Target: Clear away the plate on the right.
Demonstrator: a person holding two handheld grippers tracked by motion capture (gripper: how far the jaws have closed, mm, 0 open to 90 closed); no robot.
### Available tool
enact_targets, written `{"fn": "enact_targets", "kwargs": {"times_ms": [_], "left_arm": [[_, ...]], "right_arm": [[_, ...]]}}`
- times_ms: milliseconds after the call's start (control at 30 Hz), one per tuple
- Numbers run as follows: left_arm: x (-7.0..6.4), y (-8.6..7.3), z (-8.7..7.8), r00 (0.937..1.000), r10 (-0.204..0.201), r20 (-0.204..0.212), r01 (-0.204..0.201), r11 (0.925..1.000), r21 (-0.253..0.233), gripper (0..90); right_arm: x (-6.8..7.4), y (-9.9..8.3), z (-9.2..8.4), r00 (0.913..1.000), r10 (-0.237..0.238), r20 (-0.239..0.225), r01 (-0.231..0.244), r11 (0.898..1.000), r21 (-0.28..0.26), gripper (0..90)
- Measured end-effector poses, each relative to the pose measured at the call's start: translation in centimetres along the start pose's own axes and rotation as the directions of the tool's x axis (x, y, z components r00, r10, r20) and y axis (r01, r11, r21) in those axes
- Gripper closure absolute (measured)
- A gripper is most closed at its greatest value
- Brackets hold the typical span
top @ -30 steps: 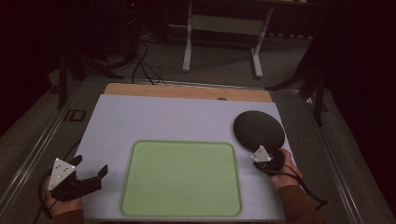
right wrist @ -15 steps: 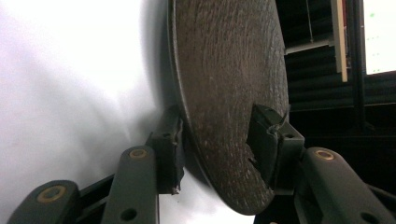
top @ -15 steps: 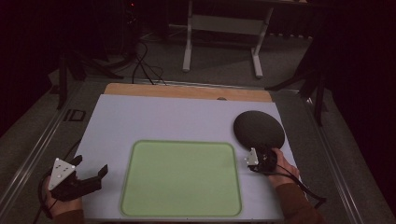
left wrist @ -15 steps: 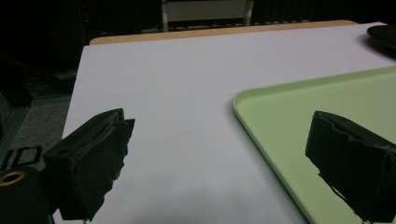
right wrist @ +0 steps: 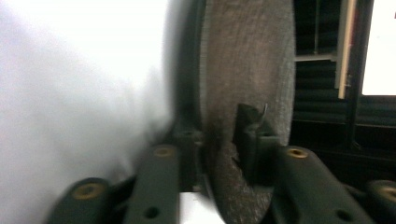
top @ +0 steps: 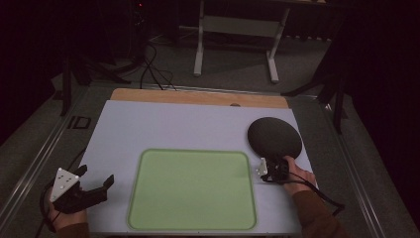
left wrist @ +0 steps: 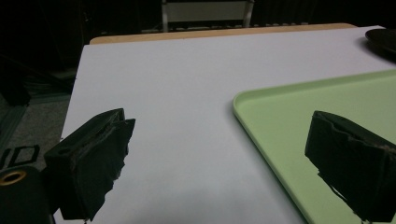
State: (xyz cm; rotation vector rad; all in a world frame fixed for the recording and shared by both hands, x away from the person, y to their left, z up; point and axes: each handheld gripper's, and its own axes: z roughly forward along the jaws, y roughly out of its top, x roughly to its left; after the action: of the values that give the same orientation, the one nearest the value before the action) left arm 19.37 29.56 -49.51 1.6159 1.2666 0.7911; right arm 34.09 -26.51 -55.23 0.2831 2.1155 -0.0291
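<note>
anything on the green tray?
Nothing: the green tray is bare wherever it shows. The dark plate sits beside it on the white table; what's under that plate is hidden.

High view: fixed above near side, looking fwd and down over whole white table [top: 188, 126], floor beyond. Left gripper view: low, just above table surface at near-left corner, facing fwd and across toward far right; shares green tray [top: 192, 189] [left wrist: 322, 121] corner and dark plate [top: 275, 137] [left wrist: 383, 39] edge w/ high view. Right gripper view: rolled sideways, v. close to dark plate [right wrist: 247, 84] rim, table upright at left; shares plate w/ other two.
</note>
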Motion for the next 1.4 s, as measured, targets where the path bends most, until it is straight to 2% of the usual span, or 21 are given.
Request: {"fn": "enact_targets", "kwargs": {"times_ms": [200,300,367,500,633,733,900,1000,1067,1400], "left_arm": [[0.2,0.0,-0.1,0.9999,-0.014,-0.006,0.014,0.9999,-0.005,6.2],[0.2,-0.1,-0.2,0.9998,-0.017,-0.007,0.017,0.9998,-0.007,6.3],[0.2,-0.1,-0.2,0.9998,-0.02,-0.006,0.02,0.9998,-0.007,6.3],[0.2,-0.1,-0.2,0.9998,-0.022,-0.005,0.022,0.9998,-0.004,6.3],[0.4,-0.1,-0.2,0.9996,-0.028,-0.004,0.028,0.9996,-0.005,6.3],[0.4,-0.1,-0.2,0.9995,-0.032,-0.002,0.032,0.9995,-0.005,6.3],[0.3,-0.1,-0.2,0.9994,-0.035,-0.001,0.035,0.9994,-0.004,6.3],[0.3,-0.1,-0.2,0.9994,-0.035,-0.001,0.035,0.9994,-0.004,6.3],[0.4,-0.1,-0.2,0.9993,-0.036,-0.002,0.036,0.9993,-0.004,6.3],[0.4,-0.2,-0.2,0.9993,-0.038,-0.001,0.038,0.9993,-0.004,6.3]], "right_arm": [[0.3,0.4,0.0,0.9971,-0.076,0.011,0.075,0.997,0.031,80.0],[0.4,0.6,-0.3,0.9931,-0.104,0.052,0.102,0.994,0.04,83.9],[-0.1,0.7,-0.6,0.9924,-0.096,0.078,0.093,0.995,0.04,85.7],[-0.9,0.9,-0.9,0.993,-0.097,0.067,0.094,0.995,0.042,85.9],[-0.6,1.0,-1.2,0.9942,-0.064,0.086,0.062,0.998,0.031,85.7],[-0.4,1.1,-1.4,0.9934,-0.071,0.091,0.068,0.997,0.033,85.7],[-1.1,1.2,-2.2,0.9943,-0.071,0.08,0.069,0.997,0.026,84.0],[-1.4,1.3,-2.7,0.9929,-0.059,0.103,0.057,0.998,0.026,82.1],[-1.6,1.3,-2.9,0.9945,-0.047,0.094,0.045,0.999,0.027,82.2],[-1.7,1.3,-3.9,0.9942,-0.06,0.089,0.059,0.998,0.016,82.0]]}}
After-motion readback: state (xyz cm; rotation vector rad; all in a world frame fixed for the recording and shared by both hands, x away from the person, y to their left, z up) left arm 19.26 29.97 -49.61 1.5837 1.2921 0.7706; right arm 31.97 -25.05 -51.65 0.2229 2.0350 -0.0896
